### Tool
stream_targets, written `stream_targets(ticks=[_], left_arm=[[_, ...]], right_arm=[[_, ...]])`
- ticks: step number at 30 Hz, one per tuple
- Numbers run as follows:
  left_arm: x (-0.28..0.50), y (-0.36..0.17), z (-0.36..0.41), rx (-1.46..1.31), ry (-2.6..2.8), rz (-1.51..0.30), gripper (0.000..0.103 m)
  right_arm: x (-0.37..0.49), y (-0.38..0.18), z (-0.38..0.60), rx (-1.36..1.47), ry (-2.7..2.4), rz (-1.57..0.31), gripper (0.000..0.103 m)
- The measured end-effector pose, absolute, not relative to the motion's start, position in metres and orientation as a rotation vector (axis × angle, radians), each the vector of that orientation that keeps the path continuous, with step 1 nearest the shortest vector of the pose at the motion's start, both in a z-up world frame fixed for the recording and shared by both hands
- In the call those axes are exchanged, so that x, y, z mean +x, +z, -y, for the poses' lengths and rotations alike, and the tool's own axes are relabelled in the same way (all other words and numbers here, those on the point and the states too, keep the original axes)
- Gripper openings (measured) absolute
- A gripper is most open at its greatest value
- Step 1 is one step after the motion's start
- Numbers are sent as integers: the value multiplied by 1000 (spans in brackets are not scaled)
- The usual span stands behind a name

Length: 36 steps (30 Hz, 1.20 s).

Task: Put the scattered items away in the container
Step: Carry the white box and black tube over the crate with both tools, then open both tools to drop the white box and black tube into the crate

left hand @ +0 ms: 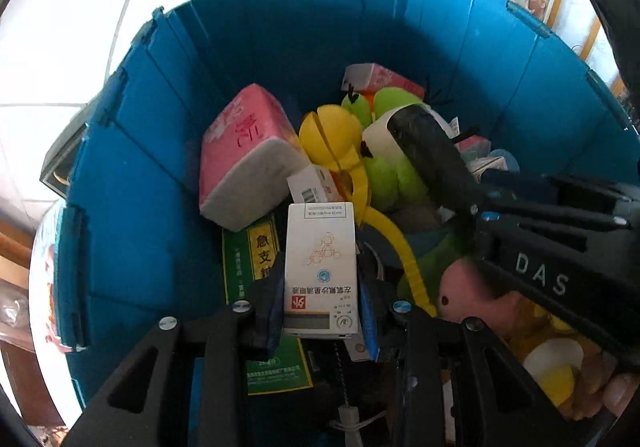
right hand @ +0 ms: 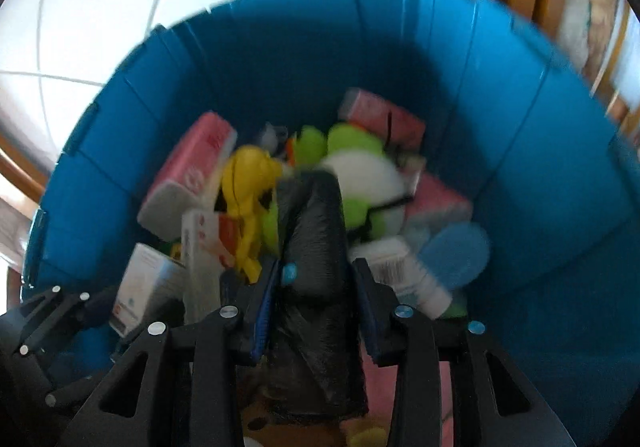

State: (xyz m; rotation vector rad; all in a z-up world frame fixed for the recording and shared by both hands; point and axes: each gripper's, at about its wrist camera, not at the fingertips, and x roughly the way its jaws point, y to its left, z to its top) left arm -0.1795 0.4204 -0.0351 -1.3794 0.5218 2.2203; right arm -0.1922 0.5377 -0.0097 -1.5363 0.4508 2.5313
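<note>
Grippers hang over your blue container [left hand: 168, 127]: your left gripper [left hand: 320, 311] pinches a white medicine box [left hand: 320, 267], your right gripper [right hand: 316, 307] straddles a black roll [right hand: 316, 243]; whether its pads press is unclear.

A white tiled floor [left hand: 80, 27] with pale grout lines carries a blue plastic container [left hand: 140, 207] — its ribbed walls rising around a heap of boxes and toys. Beside the container's left wall, a dark-framed object [left hand: 60, 163] sits on the tiles — too hidden to identify.
</note>
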Motion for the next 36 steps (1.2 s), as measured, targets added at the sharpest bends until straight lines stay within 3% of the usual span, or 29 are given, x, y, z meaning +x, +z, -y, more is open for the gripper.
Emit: stream_targets(ticks=[3, 5, 8, 19, 26, 36], left_arm=[[-184, -36, -420, -1416, 2226, -527, 40], [-185, -35, -419, -1406, 2255, -546, 50], [-188, -35, -418, -1395, 2277, -549, 58], [-189, -28, -416, -1406, 2246, -466, 59], [-185, -22, -418, -1379, 2238, -452, 59], [-155, 4, -415, -1188, 2302, -484, 59]], right_arm=[[-192, -13, -534, -1570, 2532, -442, 51], [-194, -13, -528, -1583, 2539, -407, 68], [-196, -14, -525, -1596, 2532, -384, 71], [-197, -12, -530, -1579, 2486, -359, 74], [-171, 29, -518, -1424, 2573, -201, 87], [-99, 79, -518, -1189, 2652, -148, 92]])
